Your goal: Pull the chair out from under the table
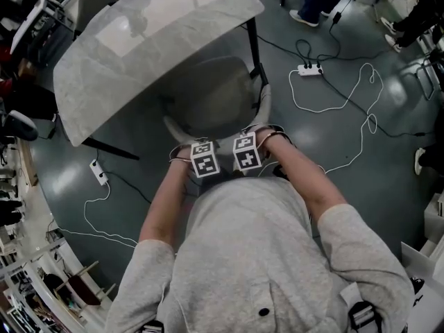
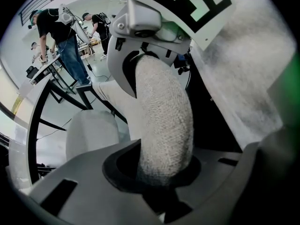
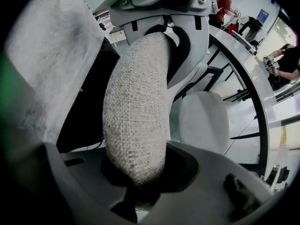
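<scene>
A grey upholstered chair (image 1: 208, 96) stands with its seat half under the pale table top (image 1: 152, 40). Its curved backrest rim faces me. Both grippers point down onto that rim, side by side. My left gripper (image 1: 203, 159) is shut on the woven backrest edge (image 2: 164, 125), which fills the gap between the jaws of that gripper (image 2: 161, 172). Beside it, my right gripper (image 1: 247, 151) is shut on the same backrest edge (image 3: 136, 121), which runs into its jaws (image 3: 140, 177). The chair seat (image 3: 204, 121) shows below the rim.
Black table legs (image 1: 253, 40) flank the chair. White power strips (image 1: 309, 69) (image 1: 99, 172) and looping cables lie on the grey floor to the right and left. People (image 2: 61, 36) stand at benches farther off.
</scene>
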`<state>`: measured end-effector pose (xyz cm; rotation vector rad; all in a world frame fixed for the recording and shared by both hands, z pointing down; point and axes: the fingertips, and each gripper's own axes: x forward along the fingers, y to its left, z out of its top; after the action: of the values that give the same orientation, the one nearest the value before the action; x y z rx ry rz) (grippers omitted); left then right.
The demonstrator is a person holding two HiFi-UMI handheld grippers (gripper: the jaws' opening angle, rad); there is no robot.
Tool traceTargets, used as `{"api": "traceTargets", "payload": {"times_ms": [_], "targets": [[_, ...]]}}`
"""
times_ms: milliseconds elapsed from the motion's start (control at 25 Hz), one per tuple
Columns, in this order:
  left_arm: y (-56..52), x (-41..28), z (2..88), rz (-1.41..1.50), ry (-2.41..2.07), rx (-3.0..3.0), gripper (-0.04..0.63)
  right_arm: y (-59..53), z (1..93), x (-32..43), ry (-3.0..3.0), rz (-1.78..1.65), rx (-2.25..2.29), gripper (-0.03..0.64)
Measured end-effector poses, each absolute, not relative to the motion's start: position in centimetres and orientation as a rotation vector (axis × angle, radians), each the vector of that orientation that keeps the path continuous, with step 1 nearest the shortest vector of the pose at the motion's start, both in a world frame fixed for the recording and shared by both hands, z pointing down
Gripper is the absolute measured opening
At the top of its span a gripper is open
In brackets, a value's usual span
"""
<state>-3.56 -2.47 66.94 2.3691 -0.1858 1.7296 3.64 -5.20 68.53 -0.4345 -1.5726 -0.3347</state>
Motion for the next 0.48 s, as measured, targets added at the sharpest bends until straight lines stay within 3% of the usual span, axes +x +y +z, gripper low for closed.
{"api": "traceTargets", "payload": {"times_ms": [480], "targets": [[-0.8,-3.3,67.1,1.739,-0.174,2.365,0.092,-3.4,68.6,4.0,-1.565,-0.319,-0.422,0.092]]}}
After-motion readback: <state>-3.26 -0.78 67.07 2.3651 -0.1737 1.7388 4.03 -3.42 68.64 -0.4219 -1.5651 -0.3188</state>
